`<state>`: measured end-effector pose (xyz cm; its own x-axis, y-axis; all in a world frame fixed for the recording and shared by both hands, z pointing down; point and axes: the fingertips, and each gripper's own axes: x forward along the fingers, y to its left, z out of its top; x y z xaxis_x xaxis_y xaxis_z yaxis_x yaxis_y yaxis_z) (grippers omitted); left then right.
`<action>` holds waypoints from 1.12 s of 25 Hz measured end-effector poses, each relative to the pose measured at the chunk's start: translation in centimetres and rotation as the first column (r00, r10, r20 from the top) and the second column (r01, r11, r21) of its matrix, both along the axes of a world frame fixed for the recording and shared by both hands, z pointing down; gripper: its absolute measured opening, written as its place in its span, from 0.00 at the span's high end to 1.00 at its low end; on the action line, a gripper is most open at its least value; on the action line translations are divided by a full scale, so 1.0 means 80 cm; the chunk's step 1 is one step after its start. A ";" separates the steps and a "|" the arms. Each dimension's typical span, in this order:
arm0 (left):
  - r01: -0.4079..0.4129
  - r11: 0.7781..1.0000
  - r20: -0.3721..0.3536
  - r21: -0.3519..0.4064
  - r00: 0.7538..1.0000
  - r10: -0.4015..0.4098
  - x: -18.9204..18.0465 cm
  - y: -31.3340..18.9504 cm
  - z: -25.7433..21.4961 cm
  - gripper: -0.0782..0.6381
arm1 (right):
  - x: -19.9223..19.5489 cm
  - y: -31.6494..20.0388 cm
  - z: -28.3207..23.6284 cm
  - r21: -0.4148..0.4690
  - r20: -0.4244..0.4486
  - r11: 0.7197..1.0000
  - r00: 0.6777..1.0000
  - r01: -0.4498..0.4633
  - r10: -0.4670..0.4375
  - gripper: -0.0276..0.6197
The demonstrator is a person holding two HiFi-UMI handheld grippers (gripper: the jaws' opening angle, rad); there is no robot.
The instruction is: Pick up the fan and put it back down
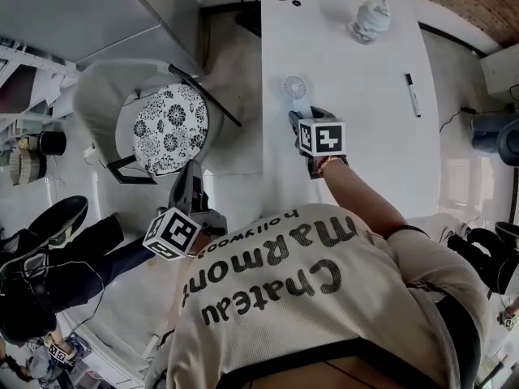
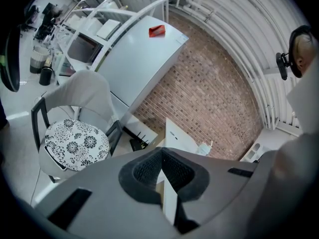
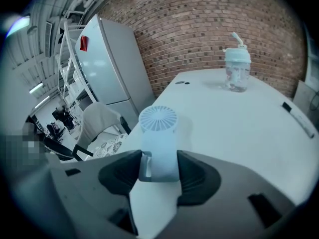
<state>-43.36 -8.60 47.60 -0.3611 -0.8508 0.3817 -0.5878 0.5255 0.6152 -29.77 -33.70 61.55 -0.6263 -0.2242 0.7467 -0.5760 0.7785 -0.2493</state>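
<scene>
A small pale blue fan [image 3: 158,138] with a round grille on top stands upright between the pads of my right gripper [image 3: 159,167], which is shut on its body. In the head view the fan [image 1: 295,87] is near the left edge of the white table [image 1: 365,144], with the right gripper [image 1: 297,117] just behind it. Whether its base touches the table I cannot tell. My left gripper [image 1: 188,177] hangs off the table over the floor, beside the chair. Its jaws [image 2: 161,153] meet at the tips with nothing between them.
A clear cup with a straw [image 1: 371,19] [image 3: 236,69] stands at the far end of the table. A black marker [image 1: 413,94] lies to the right. A chair with a flower-print cushion [image 1: 170,128] [image 2: 75,143] and a white fridge [image 3: 112,68] are left of the table.
</scene>
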 end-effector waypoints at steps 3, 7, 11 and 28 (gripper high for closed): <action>0.008 1.000 -0.003 0.003 1.000 -0.008 -0.002 0.001 -0.001 0.89 | -0.004 0.002 0.000 0.019 -0.022 1.000 1.000 0.009 -0.008 0.61; 0.008 1.000 0.005 0.001 1.000 -0.008 0.002 0.001 -0.004 0.89 | -0.002 0.001 0.002 0.028 -0.033 0.999 0.999 0.016 -0.015 0.61; 0.015 1.000 0.003 -0.007 1.000 -0.015 0.004 0.010 -0.005 0.89 | -0.003 0.004 0.002 0.051 -0.043 0.998 0.999 0.032 -0.029 0.61; 0.029 0.999 0.029 0.019 0.999 -0.029 0.018 0.053 -0.021 0.89 | 0.000 0.005 0.000 0.061 0.003 0.998 1.000 -0.027 0.027 0.59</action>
<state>-41.92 -4.32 45.88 -0.3965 -0.8467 0.3549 -0.5902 0.5312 0.6079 -29.79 -33.27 61.54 -0.6214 -0.2858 0.7295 -0.5963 0.7765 -0.2037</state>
